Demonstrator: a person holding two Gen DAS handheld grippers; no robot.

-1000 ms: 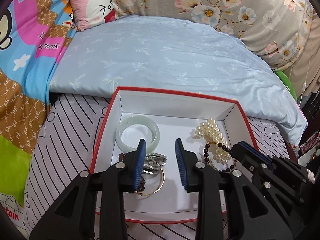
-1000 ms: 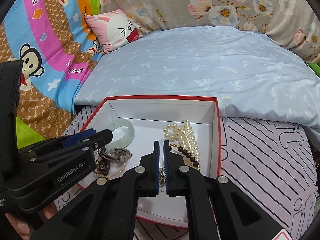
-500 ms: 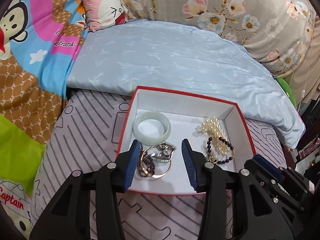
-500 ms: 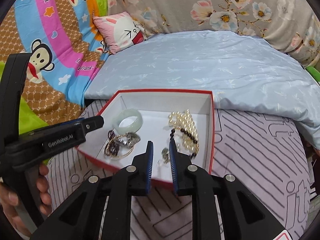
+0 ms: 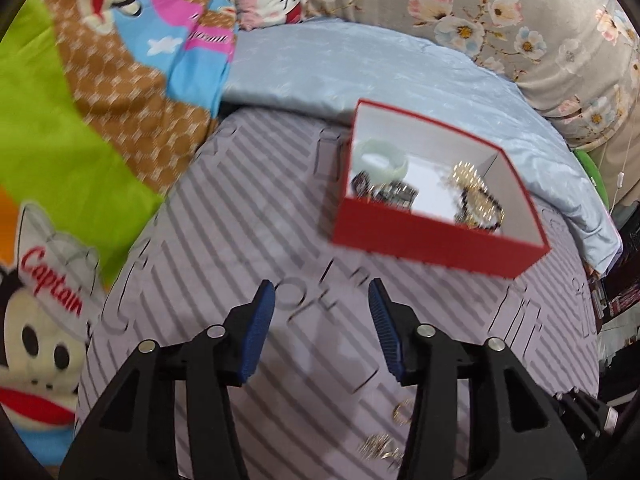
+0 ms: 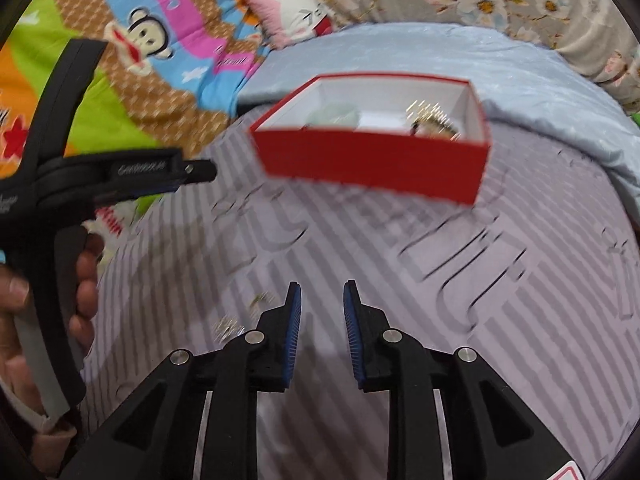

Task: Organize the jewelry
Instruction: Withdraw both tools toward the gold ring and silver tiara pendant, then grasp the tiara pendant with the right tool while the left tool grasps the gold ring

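The left gripper [image 5: 322,312], black with ribbed blue pads, is hovering above the striped lilac mat [image 5: 248,216] with its jaws standing wide apart and nothing between them. The right gripper [image 6: 319,308], built the same way, is also hanging over the mat with a clear gap between its pads and nothing gripped. In the right wrist view the left gripper is reaching in from the left edge, with the person's bare left hand [image 6: 48,300] wrapping around its handle.

A pale blue quilt [image 5: 340,68] is lying beyond the mat, and a grey floral fabric [image 5: 500,12] is rising behind it. A bright cartoon monkey blanket [image 5: 80,100] is covering the left side, with a pink rabbit-face pillow [image 6: 296,12] sitting at its far end. Nothing is standing between either gripper and the box.

The red cardboard box with a white lining [image 5: 436,240] is sitting on the mat ahead of both grippers, near the quilt's edge and well apart from the fingertips. Inside it, a pale green jade bangle [image 5: 382,154] is lying toward the left, a cluster of dark and silvery pieces [image 5: 386,192] is resting just beside it, and a cream pearl strand with a dark bead bracelet [image 5: 476,196] is piled at the right. Two small gold pieces [image 5: 384,436] are lying loose on the mat near the left gripper's right finger; both frames are blurring, so their exact shapes cannot be told.
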